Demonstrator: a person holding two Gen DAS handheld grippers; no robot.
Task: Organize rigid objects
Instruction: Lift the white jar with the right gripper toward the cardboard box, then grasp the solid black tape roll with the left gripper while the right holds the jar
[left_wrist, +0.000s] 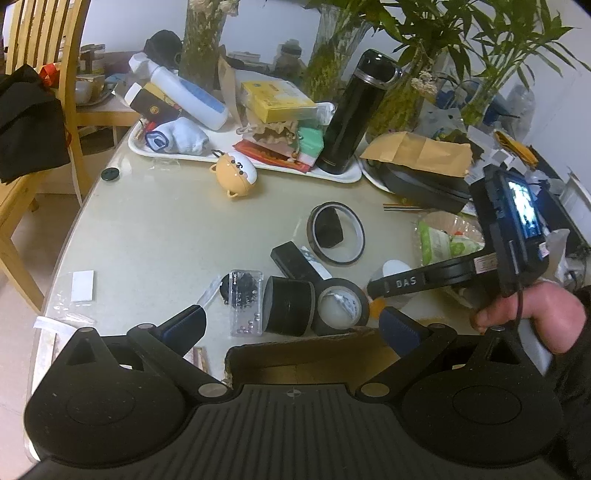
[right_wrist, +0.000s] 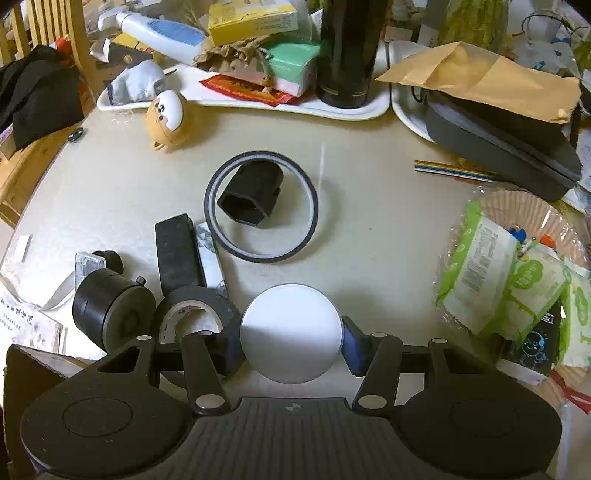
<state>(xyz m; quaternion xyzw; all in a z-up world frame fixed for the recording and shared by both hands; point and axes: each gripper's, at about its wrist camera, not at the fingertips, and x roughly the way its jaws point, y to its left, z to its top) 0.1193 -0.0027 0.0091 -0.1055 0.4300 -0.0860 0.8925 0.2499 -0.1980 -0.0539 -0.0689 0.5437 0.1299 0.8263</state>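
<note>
The right hand-held gripper (right_wrist: 291, 341) is closed on a white round object (right_wrist: 290, 332) low over the desk (right_wrist: 369, 221), its pads pressing both sides at mid-height, just right of the black tape roll (right_wrist: 195, 314). The left hand-held gripper (left_wrist: 291, 325) hangs open and empty above a cardboard box (left_wrist: 314, 356), with a black cylinder (left_wrist: 288, 308) at 12 o'clock. The step looks like carrying the white piece to the box: keep the squeeze even, lift straight clear of the roll, and avoid rolling the wrist, since a smooth round thing may slip.
</note>
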